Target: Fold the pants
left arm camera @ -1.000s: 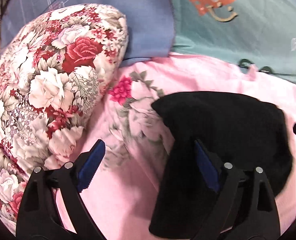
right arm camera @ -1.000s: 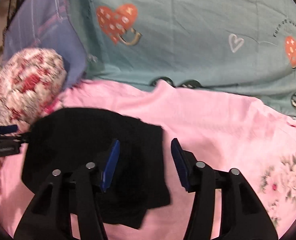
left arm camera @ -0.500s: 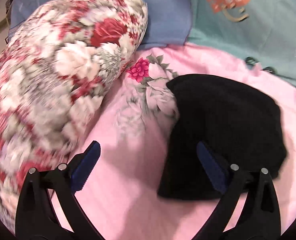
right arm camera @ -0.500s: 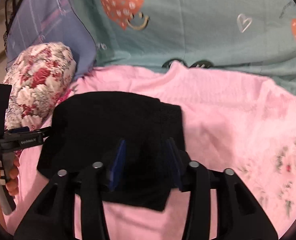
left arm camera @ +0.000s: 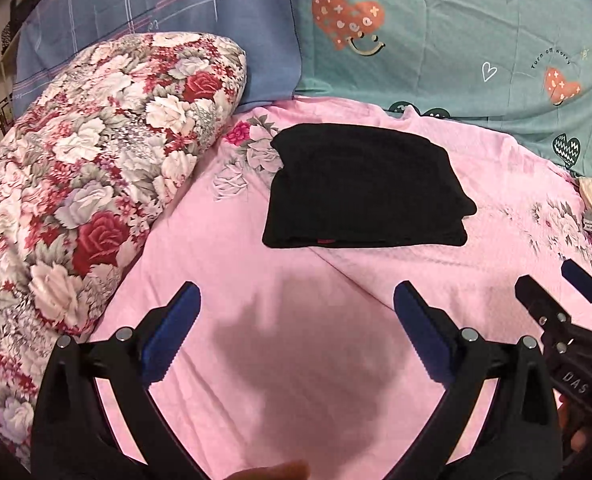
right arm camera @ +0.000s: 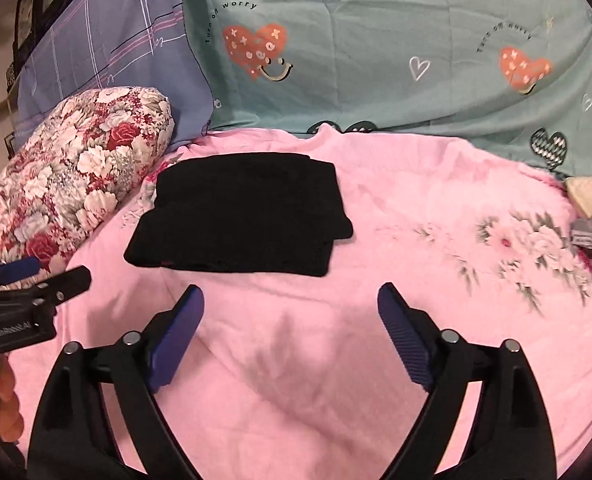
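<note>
— Now that both tools are pulling back, what are they holding?
— Nothing. The left gripper (left arm camera: 296, 336) and right gripper (right arm camera: 290, 332) are hanging over the pink bed sheet (left arm camera: 256, 360), jaws spread wide.
— And the pants (left arm camera: 359, 188)?
— Farther off, lying folded flat beside the flowery pillow (left arm camera: 96, 168). Folding is looking finished.
</note>
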The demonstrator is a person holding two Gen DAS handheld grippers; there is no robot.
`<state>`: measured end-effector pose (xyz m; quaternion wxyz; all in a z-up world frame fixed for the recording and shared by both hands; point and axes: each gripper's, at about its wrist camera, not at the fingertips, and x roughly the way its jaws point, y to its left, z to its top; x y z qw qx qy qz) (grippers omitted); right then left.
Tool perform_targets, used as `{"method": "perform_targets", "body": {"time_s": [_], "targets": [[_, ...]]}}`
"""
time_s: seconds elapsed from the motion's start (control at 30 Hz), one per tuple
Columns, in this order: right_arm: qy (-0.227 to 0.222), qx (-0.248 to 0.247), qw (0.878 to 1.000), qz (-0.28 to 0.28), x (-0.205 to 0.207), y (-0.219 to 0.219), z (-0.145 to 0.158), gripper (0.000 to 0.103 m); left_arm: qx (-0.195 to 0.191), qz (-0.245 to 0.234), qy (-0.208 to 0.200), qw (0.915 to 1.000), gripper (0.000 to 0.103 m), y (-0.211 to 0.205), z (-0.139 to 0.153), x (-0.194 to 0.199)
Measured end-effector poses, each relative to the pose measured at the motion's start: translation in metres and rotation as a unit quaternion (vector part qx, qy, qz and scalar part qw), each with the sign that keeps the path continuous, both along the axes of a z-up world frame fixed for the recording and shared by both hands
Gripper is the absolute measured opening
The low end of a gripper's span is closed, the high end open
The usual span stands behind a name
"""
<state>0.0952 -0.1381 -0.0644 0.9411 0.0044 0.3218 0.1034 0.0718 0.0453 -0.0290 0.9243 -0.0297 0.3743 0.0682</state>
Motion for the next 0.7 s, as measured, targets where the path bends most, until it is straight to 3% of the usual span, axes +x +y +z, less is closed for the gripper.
{"method": "perform_targets", "body": {"time_s": [0.23,0.7], "targets": [[-0.018,0.004,1.0,-0.017,-0.017,-0.006,-0.015,0.096,0.013,-0.011,-0.02,0.9996,0.101,-0.011,-0.001,-0.019],[-0.01,0.016,1.0,-0.014,-0.018,-0.014,-0.026,0.096,0.016,-0.006,-0.007,0.9998,0.101,-0.019,-0.015,-0.012]]}}
